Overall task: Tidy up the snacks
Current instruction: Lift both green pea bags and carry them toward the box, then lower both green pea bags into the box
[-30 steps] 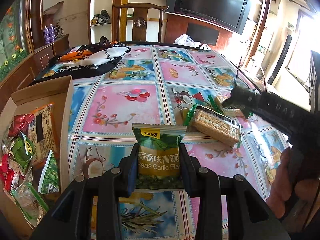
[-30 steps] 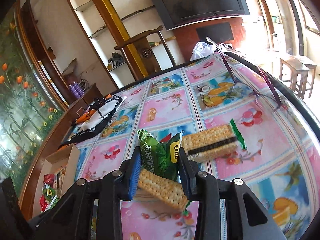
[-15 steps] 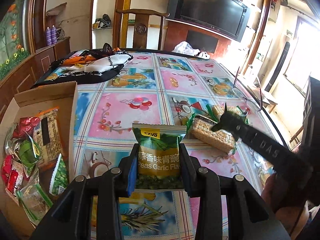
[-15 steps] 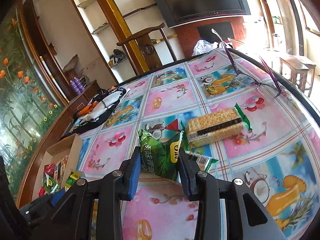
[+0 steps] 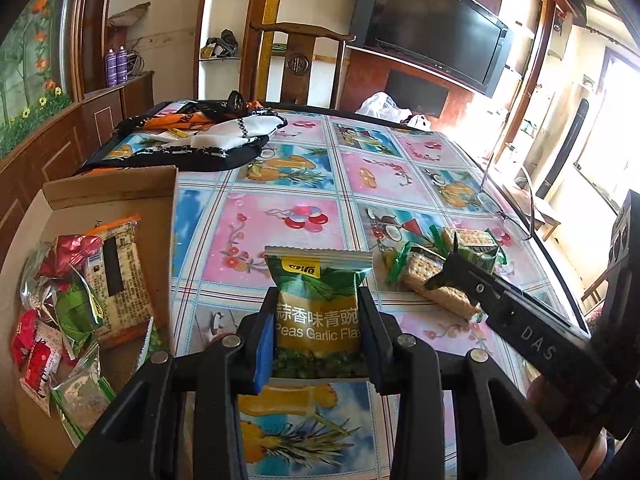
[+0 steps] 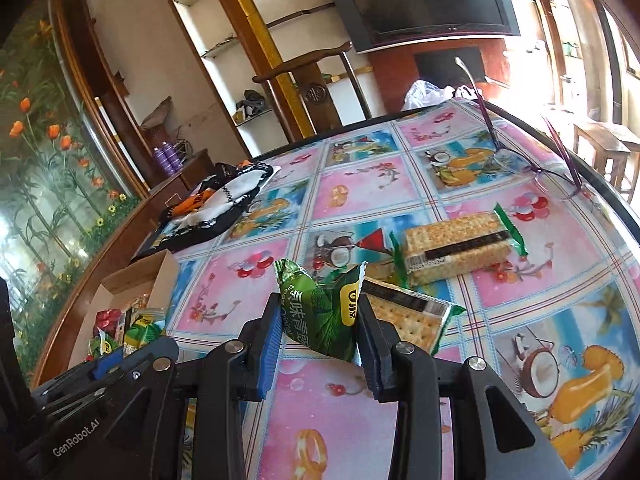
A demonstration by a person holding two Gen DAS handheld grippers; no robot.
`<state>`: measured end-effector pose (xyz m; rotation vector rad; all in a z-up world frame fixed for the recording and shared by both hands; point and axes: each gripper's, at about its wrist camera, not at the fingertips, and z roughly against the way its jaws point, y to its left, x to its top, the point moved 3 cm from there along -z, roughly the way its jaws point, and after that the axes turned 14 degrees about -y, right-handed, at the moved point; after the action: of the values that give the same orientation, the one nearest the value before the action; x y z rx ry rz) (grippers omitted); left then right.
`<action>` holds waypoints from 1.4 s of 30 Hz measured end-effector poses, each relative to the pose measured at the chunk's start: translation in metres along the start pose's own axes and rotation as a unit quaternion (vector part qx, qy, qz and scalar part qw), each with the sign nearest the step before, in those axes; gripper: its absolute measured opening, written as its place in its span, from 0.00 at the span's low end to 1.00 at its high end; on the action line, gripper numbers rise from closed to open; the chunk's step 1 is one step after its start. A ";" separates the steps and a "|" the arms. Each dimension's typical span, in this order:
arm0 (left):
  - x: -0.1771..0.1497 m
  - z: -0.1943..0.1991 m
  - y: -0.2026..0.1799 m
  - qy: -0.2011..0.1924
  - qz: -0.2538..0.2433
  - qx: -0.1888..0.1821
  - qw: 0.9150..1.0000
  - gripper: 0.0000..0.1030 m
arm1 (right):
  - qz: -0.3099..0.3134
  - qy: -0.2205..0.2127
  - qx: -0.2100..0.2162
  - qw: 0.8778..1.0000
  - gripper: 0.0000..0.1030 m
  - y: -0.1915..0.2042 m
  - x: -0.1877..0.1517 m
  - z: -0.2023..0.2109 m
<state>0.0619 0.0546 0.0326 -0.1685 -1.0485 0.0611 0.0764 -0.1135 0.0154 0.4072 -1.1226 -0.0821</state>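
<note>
My left gripper (image 5: 317,320) is shut on a green garlic-peas packet (image 5: 320,280), held upright above the patterned tablecloth. Left of it stands an open cardboard box (image 5: 112,188) holding several snack packets. My right gripper (image 6: 318,320) is shut on a second, crumpled green peas packet (image 6: 316,308). Two cracker packs lie on the table: one (image 6: 452,248) beyond that gripper and one (image 6: 412,316) just behind its right finger. In the left wrist view the right gripper (image 5: 456,270) reaches in from the right over the cracker packs (image 5: 432,284). The box (image 6: 136,276) lies to the right gripper's left.
A black, white and orange cloth (image 5: 208,140) lies at the table's far left. Eyeglasses (image 6: 532,160) rest near the far right edge. A white plastic bag (image 5: 380,106) and a wooden chair (image 5: 300,40) are at the far side. The left gripper's body (image 6: 104,364) sits at lower left.
The right gripper has carried its green packet leftward, away from the cracker packs. The left gripper has drifted slightly toward the box, still holding its packet.
</note>
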 end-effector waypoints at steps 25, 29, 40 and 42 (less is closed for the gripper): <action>0.025 0.020 0.070 -0.042 0.057 0.051 0.996 0.35 | -0.013 -0.011 0.048 0.999 0.37 0.016 0.005 0.015; 0.028 0.027 0.093 -0.049 0.067 0.068 0.994 0.35 | 0.019 0.001 0.073 0.997 0.37 0.044 -0.009 0.014; 0.020 0.039 0.180 -0.031 0.126 0.141 0.981 0.35 | 0.080 0.041 0.173 0.981 0.37 0.138 -0.051 0.011; 0.017 0.041 0.189 -0.026 0.128 0.157 0.979 0.35 | 0.093 0.049 0.191 0.976 0.37 0.155 -0.058 0.009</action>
<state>0.0410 0.2480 0.0352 -0.0151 -1.0505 0.4641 0.0222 0.0422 0.0243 0.6388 -1.0737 0.3207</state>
